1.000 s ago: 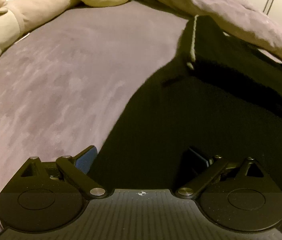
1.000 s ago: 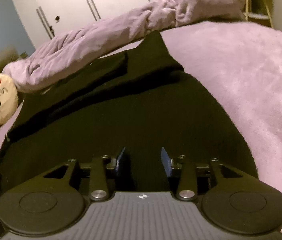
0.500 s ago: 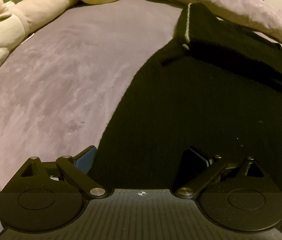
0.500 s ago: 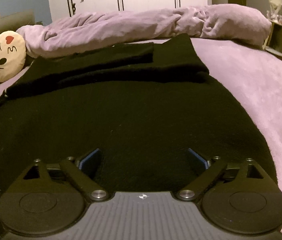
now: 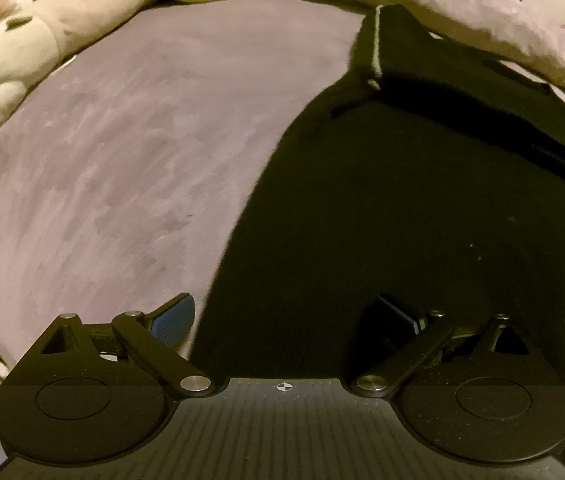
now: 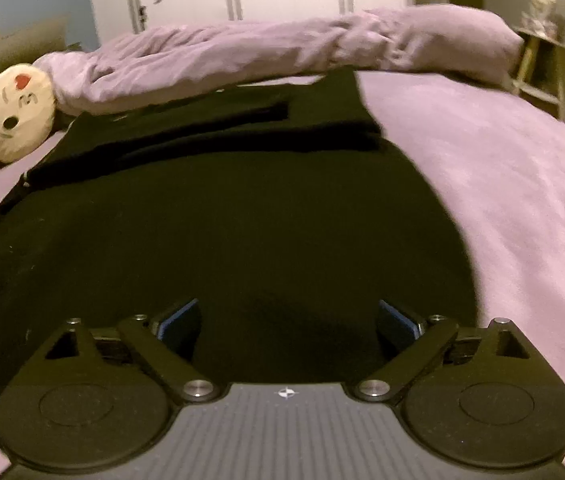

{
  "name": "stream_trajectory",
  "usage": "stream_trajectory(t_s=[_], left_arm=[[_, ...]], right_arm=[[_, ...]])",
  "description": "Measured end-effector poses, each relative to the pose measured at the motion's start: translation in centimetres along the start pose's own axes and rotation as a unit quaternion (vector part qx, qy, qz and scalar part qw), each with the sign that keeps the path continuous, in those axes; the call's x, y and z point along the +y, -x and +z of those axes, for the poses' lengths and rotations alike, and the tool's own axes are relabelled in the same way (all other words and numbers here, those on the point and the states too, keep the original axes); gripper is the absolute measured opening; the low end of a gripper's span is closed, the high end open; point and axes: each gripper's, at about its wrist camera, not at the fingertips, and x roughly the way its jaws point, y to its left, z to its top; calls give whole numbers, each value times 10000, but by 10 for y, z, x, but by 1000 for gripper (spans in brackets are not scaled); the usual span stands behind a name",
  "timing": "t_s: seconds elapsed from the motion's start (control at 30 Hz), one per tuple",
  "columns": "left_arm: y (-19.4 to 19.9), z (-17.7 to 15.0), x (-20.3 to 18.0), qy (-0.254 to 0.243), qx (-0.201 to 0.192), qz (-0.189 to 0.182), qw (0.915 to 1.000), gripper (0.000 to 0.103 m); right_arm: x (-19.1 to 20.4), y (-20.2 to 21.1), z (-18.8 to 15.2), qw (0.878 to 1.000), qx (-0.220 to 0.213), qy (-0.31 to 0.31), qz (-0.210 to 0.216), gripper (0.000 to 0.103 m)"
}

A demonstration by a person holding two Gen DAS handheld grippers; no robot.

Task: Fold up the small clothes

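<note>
A black garment (image 5: 422, 208) lies spread flat on the purple bed, its far part folded over into dark bands; it also shows in the right wrist view (image 6: 222, 232). A pale trim strip (image 5: 376, 44) runs along its far left corner. My left gripper (image 5: 286, 316) is open and empty, low over the garment's near left edge, its left finger over bare blanket. My right gripper (image 6: 288, 316) is open and empty, low over the garment's near right part.
The purple blanket (image 5: 114, 168) covers the bed. A rolled lilac duvet (image 6: 282, 52) lies along the far side. A round face cushion (image 6: 16, 112) and a pink plush toy (image 5: 14, 48) sit at the far left. A small shelf (image 6: 542, 68) stands at the far right.
My right gripper opened wide from nearly closed and swung level toward the far end. My left gripper stayed open and drew back slightly from the garment.
</note>
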Motion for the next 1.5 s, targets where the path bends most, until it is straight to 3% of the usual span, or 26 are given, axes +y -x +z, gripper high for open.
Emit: stream_trajectory(t_s=[0.07, 0.13, 0.37, 0.47, 0.73, 0.93, 1.0, 1.07, 1.13, 1.2, 1.33, 1.43, 1.5], left_arm=[[1, -5, 11, 37, 6, 22, 10000, 100], [1, -10, 21, 116, 55, 35, 9999, 100], [4, -31, 50, 220, 268, -419, 9985, 100], [7, -38, 56, 70, 224, -593, 9980, 100], [12, -47, 63, 168, 371, -1397, 9894, 98], [10, -48, 66, 476, 485, -1646, 9840, 85], [8, -47, 67, 587, 503, -1658, 9831, 81], [9, -46, 68, 640, 535, -1745, 9811, 67], [8, -46, 69, 636, 610, -1864, 9785, 58], [9, -46, 71, 631, 650, -1930, 9770, 55], [8, -49, 76, 681, 700, -1996, 9750, 60], [9, -50, 74, 706, 698, -2099, 9727, 68], [9, -50, 71, 691, 709, -2095, 9728, 69]], right_arm=[[-18, 14, -7, 9998, -20, -197, 25, 76], [-32, 25, -12, 9993, -28, -359, 51, 69], [-77, 50, -21, 9928, 16, -1184, -207, 69], [-97, 46, -29, 9865, 213, -1618, 121, 70], [-125, 26, -20, 9762, 32, -1988, 871, 72], [-125, 12, -14, 9735, 94, -1954, 1187, 77], [-125, 12, -14, 9710, 139, -1936, 1394, 72], [-129, 10, -14, 9618, 282, -2086, 1749, 42], [-130, 7, -19, 9540, 512, -2240, 1924, 39], [-124, 8, -23, 9562, 632, -2051, 1992, 38], [-114, 13, -27, 9588, 775, -1732, 2113, 39], [-120, 14, -23, 9478, 680, -2016, 2373, 43], [-123, 17, -19, 9436, 470, -2110, 2507, 44]])
